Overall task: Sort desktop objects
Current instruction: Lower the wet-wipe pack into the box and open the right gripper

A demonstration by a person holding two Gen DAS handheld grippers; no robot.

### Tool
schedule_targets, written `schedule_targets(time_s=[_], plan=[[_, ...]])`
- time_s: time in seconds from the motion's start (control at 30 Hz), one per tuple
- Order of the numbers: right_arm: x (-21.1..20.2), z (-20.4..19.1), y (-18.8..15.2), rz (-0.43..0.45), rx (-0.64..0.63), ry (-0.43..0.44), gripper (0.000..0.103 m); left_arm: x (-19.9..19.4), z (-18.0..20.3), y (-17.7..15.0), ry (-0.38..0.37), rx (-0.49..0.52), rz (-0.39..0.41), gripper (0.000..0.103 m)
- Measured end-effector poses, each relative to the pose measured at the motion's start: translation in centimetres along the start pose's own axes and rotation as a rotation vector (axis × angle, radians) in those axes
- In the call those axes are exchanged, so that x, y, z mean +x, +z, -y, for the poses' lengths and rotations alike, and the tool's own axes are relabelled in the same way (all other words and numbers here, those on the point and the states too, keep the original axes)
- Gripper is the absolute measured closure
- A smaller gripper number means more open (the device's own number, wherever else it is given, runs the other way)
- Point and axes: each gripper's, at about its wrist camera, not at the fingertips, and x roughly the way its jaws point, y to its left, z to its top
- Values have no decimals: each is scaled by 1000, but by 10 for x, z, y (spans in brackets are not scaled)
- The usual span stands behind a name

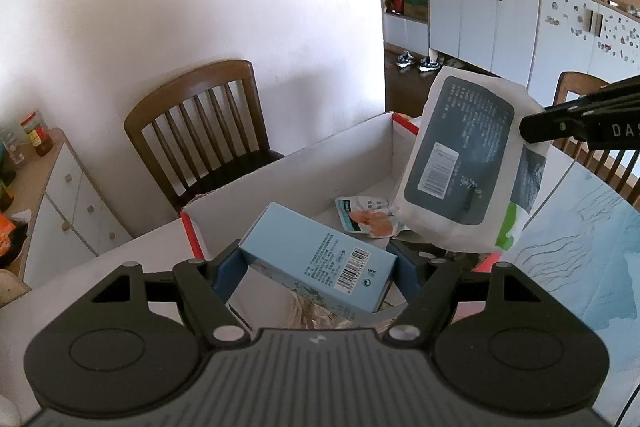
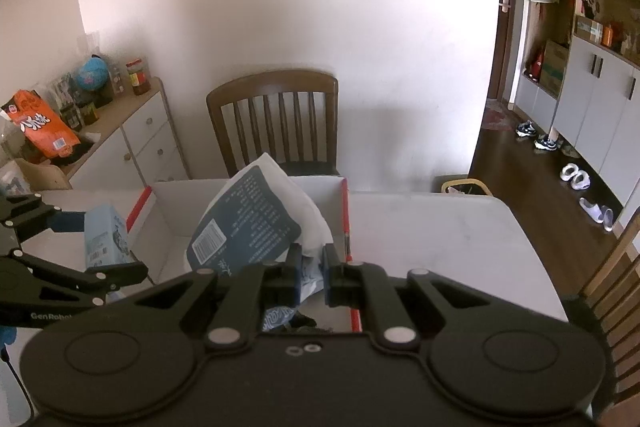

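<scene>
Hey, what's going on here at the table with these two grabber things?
A person is sorting table items into a white cardboard box. The left tongs grip a light blue carton at the box's near edge. The right tongs are shut on a white and dark pack, holding it over the box. A small snack packet already lies inside.

Two hand-held grippers are showing, the left hand-held gripper (image 1: 316,267) and the right hand-held gripper (image 2: 312,269). One light blue carton (image 1: 316,259), one white pack (image 1: 468,163) and one small sachet (image 1: 366,217) are showing with one open box (image 1: 304,171). Two wooden chairs are standing nearby, one behind the box (image 1: 200,123), one beside the worktop (image 1: 592,151).
</scene>
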Motion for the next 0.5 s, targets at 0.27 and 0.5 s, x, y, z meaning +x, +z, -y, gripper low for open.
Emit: schedule_targets(time_s=[0.27,0.5], plan=[[15,-6,0,-15,-16,-7,94,21,-9,0,-2,-2,-25,28],[29,-12,0,-30,-30,-6,94,37,-16,-4,-2,-8,-45,28]])
